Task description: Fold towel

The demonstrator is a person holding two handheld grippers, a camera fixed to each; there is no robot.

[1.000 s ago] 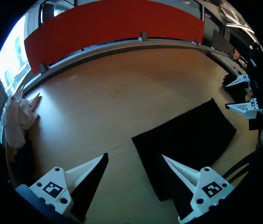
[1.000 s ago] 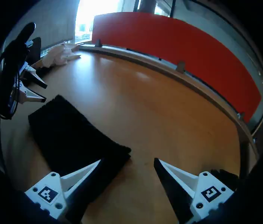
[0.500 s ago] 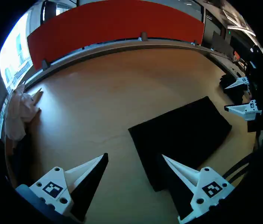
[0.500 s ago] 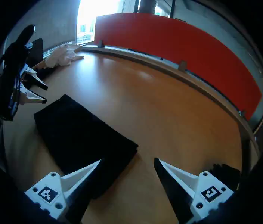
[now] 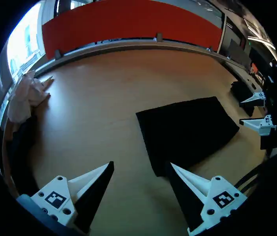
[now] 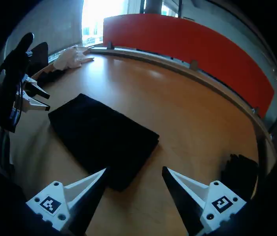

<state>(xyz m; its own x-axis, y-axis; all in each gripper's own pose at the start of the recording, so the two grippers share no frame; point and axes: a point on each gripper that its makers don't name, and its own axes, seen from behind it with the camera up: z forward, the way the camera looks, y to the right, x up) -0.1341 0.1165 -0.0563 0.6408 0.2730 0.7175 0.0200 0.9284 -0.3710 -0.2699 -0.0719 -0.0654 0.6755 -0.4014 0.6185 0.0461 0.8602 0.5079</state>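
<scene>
A black towel (image 5: 185, 131) lies folded flat in a rectangle on the wooden table (image 5: 99, 98). In the left gripper view my left gripper (image 5: 140, 179) is open, just short of the towel's near corner, nothing between its fingers. The right gripper (image 5: 252, 112) appears at the far right of that view, past the towel's other end. In the right gripper view the towel (image 6: 103, 135) lies ahead and left of my open right gripper (image 6: 134, 181), whose left finger reaches its near edge. The left gripper (image 6: 36, 98) is at the far left there, held by a dark-sleeved hand.
A red partition (image 5: 130, 21) runs along the table's far edge. A crumpled pale cloth (image 5: 24, 98) sits at the table's left end. A dark folded item (image 6: 240, 173) lies at the table's right end. Bare wood stretches between the towel and the partition.
Both grippers have drawn back from the towel. In each view it now lies farther ahead and more centred, and no finger overlaps it as before. It stays flat.
</scene>
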